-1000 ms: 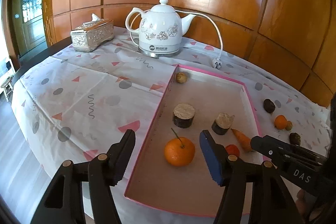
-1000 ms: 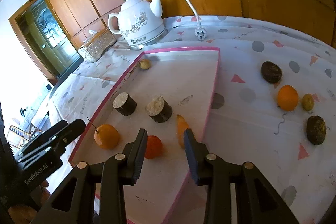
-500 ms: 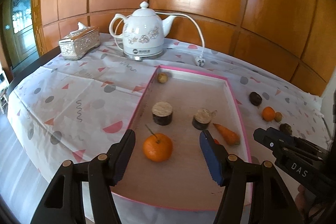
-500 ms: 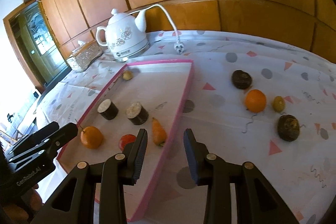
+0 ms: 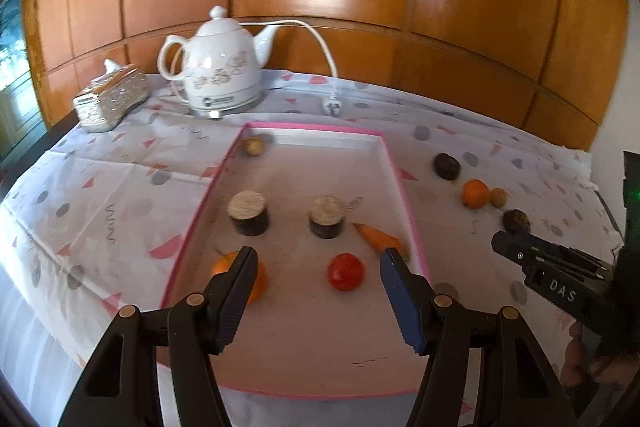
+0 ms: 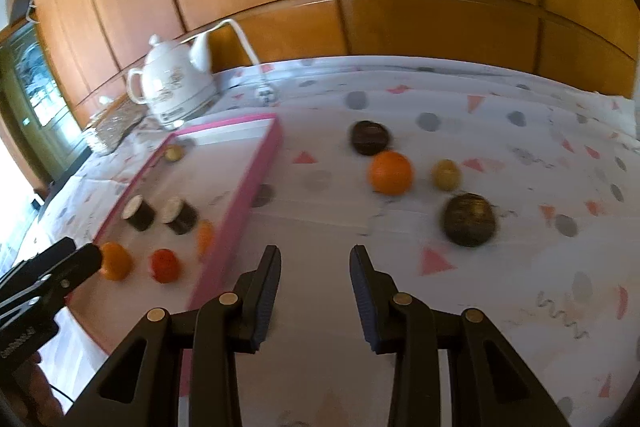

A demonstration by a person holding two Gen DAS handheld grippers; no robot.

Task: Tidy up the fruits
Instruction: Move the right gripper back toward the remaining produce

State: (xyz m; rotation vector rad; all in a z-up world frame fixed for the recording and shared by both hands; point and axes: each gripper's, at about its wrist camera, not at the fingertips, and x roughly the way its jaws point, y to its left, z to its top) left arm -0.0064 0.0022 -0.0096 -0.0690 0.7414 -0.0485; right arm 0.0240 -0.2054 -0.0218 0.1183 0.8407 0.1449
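So roughly halfway — 6 pieces sit in the pink tray point(image 5: 404, 187), 4 wait on the tablecloth point(image 6: 500, 307), and my left gripper point(image 5: 316, 263) and right gripper point(image 6: 314, 263) both hang open, empty.

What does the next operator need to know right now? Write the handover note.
Left tongs: open, empty, over the near end of the pink-rimmed tray.
Right tongs: open, empty, over bare tablecloth right of the tray.
In the tray: an orange, a red fruit, a carrot, two dark cylinders and a small round piece at the far corner.
Left out on the cloth: a second orange, two dark fruits, one small yellowish fruit.
Left to do: probably move those four into the tray.
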